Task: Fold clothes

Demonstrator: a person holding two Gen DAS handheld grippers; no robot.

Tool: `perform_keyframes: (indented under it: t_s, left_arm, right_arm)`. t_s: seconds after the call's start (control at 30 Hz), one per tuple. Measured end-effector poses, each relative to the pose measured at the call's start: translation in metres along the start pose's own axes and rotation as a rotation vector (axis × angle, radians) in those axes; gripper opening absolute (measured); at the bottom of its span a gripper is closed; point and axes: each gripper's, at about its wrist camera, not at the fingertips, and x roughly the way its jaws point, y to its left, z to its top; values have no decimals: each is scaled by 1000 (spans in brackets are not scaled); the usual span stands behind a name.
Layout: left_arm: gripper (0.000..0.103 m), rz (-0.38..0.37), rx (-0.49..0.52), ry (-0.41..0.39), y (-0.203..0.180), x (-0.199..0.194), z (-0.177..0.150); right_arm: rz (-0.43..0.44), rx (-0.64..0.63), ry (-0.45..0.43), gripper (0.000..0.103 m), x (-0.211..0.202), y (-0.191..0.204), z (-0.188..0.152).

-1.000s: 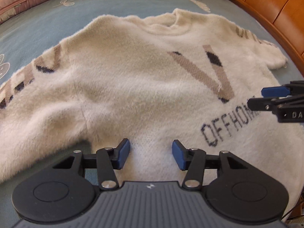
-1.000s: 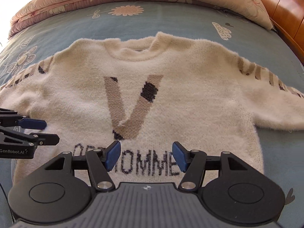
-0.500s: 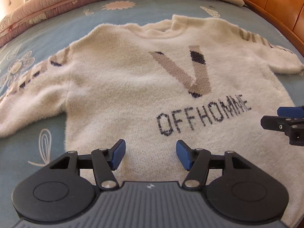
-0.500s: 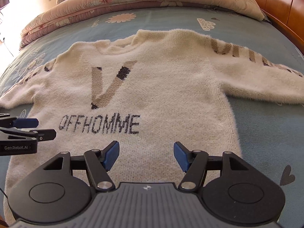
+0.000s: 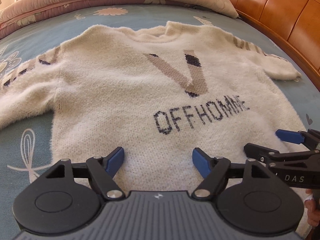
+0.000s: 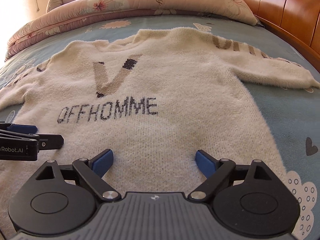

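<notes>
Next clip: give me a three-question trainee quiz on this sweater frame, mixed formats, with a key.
1. True or false: the left gripper is shut on the sweater.
2. Which way up does the sweater lie on the bedsheet? A) lettering up B) lettering down C) folded in half
3. Fill in: both sleeves are spread ____ from the body.

Key: 1 false, both it and the right gripper are open, holding nothing; 2 A; 3 outward.

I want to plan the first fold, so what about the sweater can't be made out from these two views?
- Sweater hem: hidden in both views behind each camera's own tool body.
- Left sleeve cuff: cut off by the left-wrist frame edge.
- Sleeve lettering: too foreshortened to read.
- Back side: hidden against the bedsheet.
</notes>
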Motion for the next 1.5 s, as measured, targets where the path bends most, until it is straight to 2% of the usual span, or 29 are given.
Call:
perform_keyframes:
  t_s: [0.17,0.27,0.4,0.63,0.8,0.9,0.97,1.03,1.1,1.2,1.27,1.33,1.4,1.5]
  left_arm:
    - [78,-36,91,-76,1,-4,-14]
    - [80,-54,111,-105,2,-4,-17]
    - [79,-58,69,-119,4,-6,-18]
    - [79,-1,81,-137,-9,-24,-40]
    - [79,21,43,-201,-14,-31,-61]
    - [79,50,78,-231,-23,-41,-84]
    - [80,46,54,-213,-26,-52,-93]
    - [81,51,37,-198,-31,-62,-101]
    - [81,99,49,-190,-41,-68,-110]
    - [81,122,38,-192,-47,-78,-127]
    - [81,128,9,-196,-47,-82,-137]
    - [81,139,26,-151,-52,-88,-134]
    - [82,83,30,-103,-52,-92,-119]
    - [88,-18,-41,-130,-41,-92,-94]
  right_arm:
    - [-46,-5,-106,95,-2,8,-19]
    - [-63,-2,-149,95,-5,10,-28]
    - [-46,-42,-154,95,-8,9,-32]
    - [40,-78,-57,101,-4,0,-19]
    - [48,-125,-113,103,-4,3,-28]
    - [63,-119,-139,102,-9,0,-35]
    - [84,-103,-137,102,-23,-4,-44]
    - [152,-74,-124,103,-41,-8,-50]
    - [200,-41,-115,103,-53,-14,-55]
    - [185,0,-81,103,-54,-27,-68]
    - [208,-27,-100,103,-60,-35,-77]
    - [221,-28,-90,103,-63,-40,-80]
    - [230,-8,-83,103,-62,-42,-79]
    - [226,2,-66,103,-60,-42,-77]
